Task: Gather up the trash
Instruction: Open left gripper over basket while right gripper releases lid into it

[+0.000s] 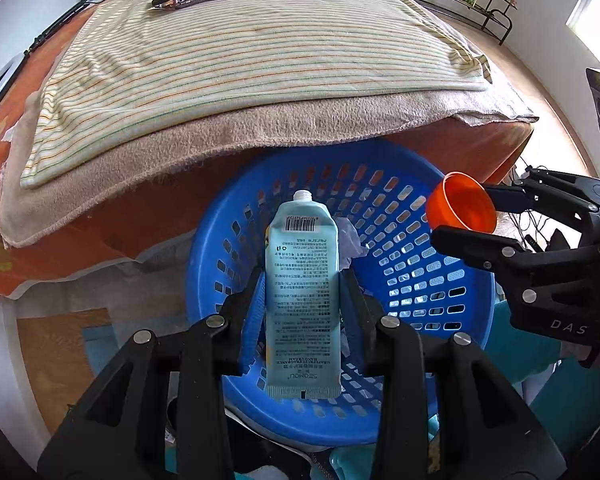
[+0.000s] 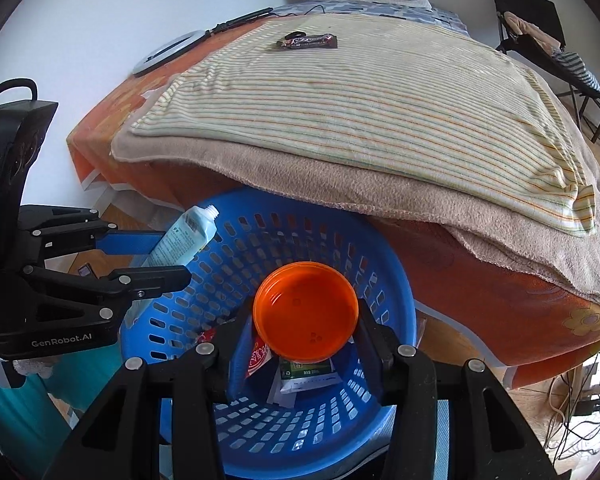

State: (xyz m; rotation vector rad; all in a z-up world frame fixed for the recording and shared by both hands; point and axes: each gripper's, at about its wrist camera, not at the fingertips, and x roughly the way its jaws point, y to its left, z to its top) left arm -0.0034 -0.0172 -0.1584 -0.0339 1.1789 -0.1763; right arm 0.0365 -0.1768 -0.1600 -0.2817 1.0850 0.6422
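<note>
Left gripper [image 1: 302, 280] clamped on pale blue tube [image 1: 302, 300], nozzle at 12 o'clock, hanging over blue basket [image 1: 440, 280]. Right gripper [image 2: 306, 320] pinching orange cap [image 2: 306, 312], open side toward camera, over the same basket. Wrappers [image 2: 300, 372] lie on the basket floor. Candy bar wrapper [image 2: 308, 42] at 12 o'clock on striped blanket [image 2: 360, 120], well apart.

Both wrist cams tilt steeply down, close above the blue basket [image 1: 440, 360], facing the bed [image 2: 340, 120]. Left cam sits left, right cam right. Shared: basket, striped blanket [image 1: 240, 60], each other's gripper.
</note>
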